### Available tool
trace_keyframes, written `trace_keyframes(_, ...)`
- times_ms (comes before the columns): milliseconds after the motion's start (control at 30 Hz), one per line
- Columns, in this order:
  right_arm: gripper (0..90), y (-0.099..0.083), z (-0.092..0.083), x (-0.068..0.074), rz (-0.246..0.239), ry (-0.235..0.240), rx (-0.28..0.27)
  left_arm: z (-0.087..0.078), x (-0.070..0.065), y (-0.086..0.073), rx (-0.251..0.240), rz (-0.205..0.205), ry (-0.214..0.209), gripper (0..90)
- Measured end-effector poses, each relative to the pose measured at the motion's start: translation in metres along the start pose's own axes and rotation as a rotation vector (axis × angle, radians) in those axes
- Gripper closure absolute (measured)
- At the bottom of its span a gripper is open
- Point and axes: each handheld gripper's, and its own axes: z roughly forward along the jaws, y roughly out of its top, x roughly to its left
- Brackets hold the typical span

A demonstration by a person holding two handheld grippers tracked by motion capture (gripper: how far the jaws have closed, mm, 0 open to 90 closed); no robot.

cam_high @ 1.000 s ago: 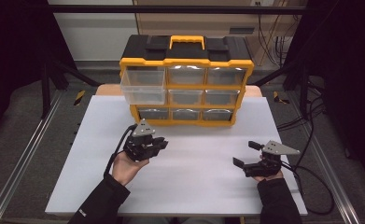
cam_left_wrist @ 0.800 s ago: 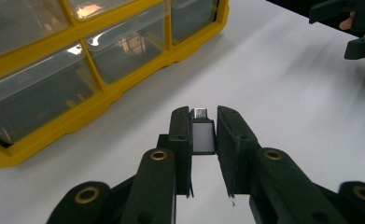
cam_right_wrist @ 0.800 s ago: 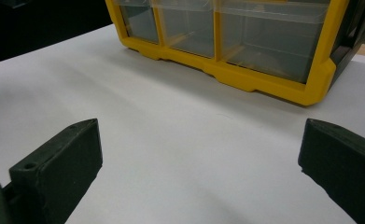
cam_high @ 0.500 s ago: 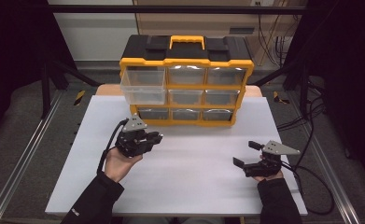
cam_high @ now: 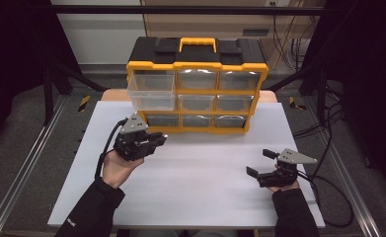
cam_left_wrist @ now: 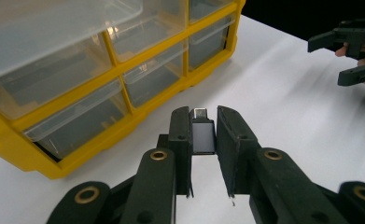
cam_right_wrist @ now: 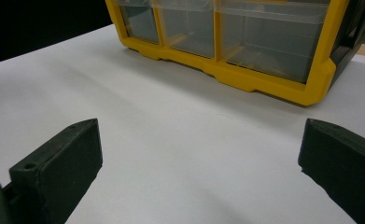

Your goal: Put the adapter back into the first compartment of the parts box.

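The left gripper [cam_left_wrist: 203,135] was clenched on a small grey adapter [cam_left_wrist: 203,136] with a metal plug tip, held above the white table [cam_high: 205,187] at 7 o'clock of the yellow drawer cabinet [cam_high: 197,84]. The right gripper [cam_high: 260,161] rested at 4 o'clock, jaws wide apart, grasping nothing.

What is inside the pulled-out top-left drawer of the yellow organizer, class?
Through its clear walls the pulled-out drawer of the organizer looks bare in the high view; its floor is partly blurred. The left gripper holds a small grey adapter in front of the cabinet.
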Motion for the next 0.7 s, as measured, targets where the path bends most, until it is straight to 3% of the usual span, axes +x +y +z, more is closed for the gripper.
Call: trace_keyframes(700,0.2,0.000,0.000,0.000,0.000,-0.001,0.000,-0.027,0.010,0.020,-0.051,-0.002,0.028,75.4)
